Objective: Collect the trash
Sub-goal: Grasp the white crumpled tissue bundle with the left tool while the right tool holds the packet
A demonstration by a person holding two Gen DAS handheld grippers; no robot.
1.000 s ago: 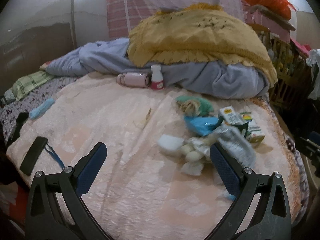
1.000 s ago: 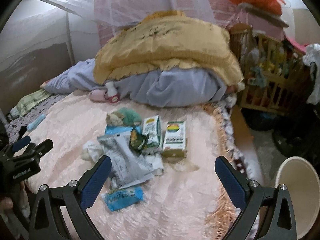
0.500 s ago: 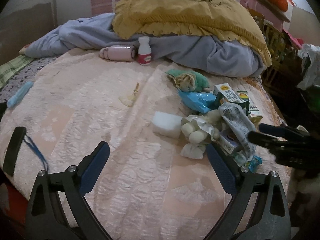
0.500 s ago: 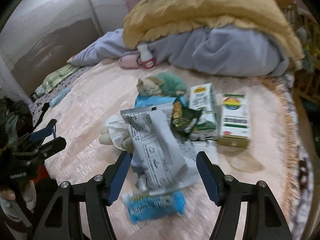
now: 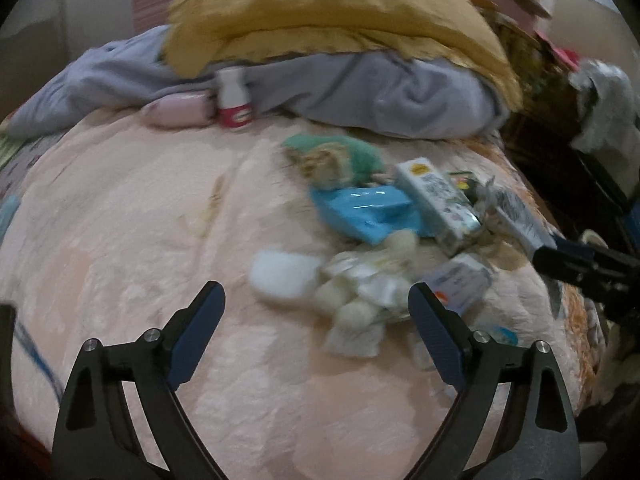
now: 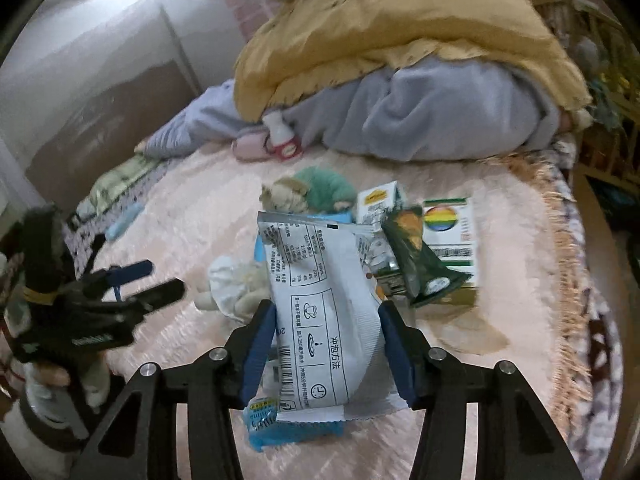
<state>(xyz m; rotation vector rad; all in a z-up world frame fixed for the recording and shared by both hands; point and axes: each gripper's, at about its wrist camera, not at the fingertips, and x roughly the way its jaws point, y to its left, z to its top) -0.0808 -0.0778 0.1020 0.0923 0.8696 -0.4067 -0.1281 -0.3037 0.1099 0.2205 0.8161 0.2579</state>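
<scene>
early yet: right hand-held gripper (image 6: 328, 350), jaws just closing, clamps the white sachet (image 6: 320, 300) at lower centre; left hand-held gripper (image 5: 316, 320) gapes empty; cartons (image 6: 450, 240) and wrappers remain on the bed (image 6: 520, 320).

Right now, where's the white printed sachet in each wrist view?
Left wrist: sachet at right edge, running into the right gripper.
Right wrist: sachet lower centre, between the closing fingers.
Shared landmark: red-capped bottle against the grey bedding.
</scene>
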